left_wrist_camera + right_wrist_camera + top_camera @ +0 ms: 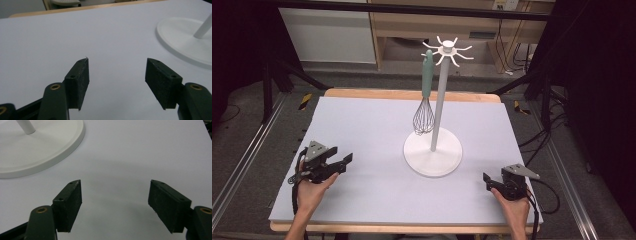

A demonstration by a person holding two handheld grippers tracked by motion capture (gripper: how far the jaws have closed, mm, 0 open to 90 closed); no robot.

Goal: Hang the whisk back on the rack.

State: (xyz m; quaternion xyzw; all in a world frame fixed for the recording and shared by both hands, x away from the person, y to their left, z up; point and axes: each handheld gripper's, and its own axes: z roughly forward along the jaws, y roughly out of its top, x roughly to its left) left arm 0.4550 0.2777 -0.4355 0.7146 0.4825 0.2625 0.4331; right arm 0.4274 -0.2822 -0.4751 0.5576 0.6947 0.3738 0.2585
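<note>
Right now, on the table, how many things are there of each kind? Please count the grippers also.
Whisk, hanging from the stand's top hooks: 1
White stand with round base: 1
Handheld grippers, left gripper and right gripper, both open and empty: 2
Total: 4

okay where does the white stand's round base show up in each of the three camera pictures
High view: the stand's round base sits right of table centre, under the white pole.
Left gripper view: the base is at the upper right edge.
Right gripper view: the base is in the upper left corner.
Shared landmark: the pole's foot rising from the base.
</note>
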